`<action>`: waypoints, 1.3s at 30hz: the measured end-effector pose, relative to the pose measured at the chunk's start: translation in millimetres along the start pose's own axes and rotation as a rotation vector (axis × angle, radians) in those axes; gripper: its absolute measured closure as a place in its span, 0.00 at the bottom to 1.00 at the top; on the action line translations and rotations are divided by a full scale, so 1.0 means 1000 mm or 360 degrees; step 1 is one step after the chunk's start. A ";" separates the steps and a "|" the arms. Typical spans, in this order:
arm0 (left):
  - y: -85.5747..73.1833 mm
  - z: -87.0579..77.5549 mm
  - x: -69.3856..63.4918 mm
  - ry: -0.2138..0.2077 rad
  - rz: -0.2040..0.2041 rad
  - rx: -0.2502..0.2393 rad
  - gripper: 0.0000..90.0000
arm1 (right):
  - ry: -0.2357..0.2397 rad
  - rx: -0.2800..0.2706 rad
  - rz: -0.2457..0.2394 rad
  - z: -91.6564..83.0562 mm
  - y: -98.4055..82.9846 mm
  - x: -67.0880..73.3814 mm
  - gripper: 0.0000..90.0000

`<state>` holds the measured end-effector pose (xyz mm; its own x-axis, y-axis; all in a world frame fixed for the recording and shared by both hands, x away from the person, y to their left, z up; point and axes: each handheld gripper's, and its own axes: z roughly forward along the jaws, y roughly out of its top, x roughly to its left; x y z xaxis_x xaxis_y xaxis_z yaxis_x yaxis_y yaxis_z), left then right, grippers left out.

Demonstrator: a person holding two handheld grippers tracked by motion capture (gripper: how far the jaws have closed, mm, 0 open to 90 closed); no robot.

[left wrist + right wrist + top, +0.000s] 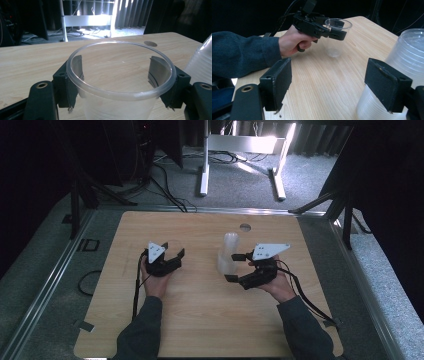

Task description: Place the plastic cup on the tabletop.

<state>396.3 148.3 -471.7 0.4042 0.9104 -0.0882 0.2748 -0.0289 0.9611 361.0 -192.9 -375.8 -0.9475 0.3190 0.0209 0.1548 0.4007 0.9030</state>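
My left hand-held gripper (120,85) clamps a clear cup (120,75); the right hand-held gripper (337,85) gapes beside the stack (402,75), so I square up first.

Both grippers are chunky black plastic things. The left gripper (171,255) and the right gripper (234,266) each carry a light grey three-cornered plate on top with a few small dark holes in it. A black cable (136,290) trails off the left one toward the near edge, another black cable (306,297) loops off the right one. Up close the jaws are flat black blocks with worn, chipped edges, plus a brass-ringed screw hole (246,88) at the base. The person wears dark blue-grey ribbed knit sleeves (242,56).
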 end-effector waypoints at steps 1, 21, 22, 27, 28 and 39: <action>-0.001 0.001 0.001 0.0002 -0.0004 0.0004 0.32 | 0.0000 0.0000 -0.0001 0.000 0.000 0.000 0.24; -0.009 0.011 0.005 0.0056 0.0026 0.0066 0.30 | -0.0001 -0.0006 -0.0001 -0.002 0.001 0.000 0.24; -0.010 0.011 0.005 0.0057 0.0025 0.0067 0.30 | -0.0001 -0.0006 -0.0001 -0.002 0.001 0.000 0.24; -0.012 0.012 0.007 0.0070 0.0031 0.0091 0.30 | -0.0001 -0.0007 -0.0001 -0.001 0.001 0.000 0.24; -0.012 0.012 0.007 0.0075 0.0033 0.0096 0.30 | -0.0001 -0.0007 -0.0002 -0.002 0.001 0.000 0.24; -0.013 0.013 0.002 0.0066 0.0059 0.0115 0.30 | 0.0000 -0.0010 0.0000 -0.001 0.001 0.000 0.24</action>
<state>405.4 145.4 -487.7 0.3789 0.9245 -0.0408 0.3234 -0.0910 0.9419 361.2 -193.6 -374.9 -0.9475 0.3192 0.0208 0.1531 0.3954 0.9057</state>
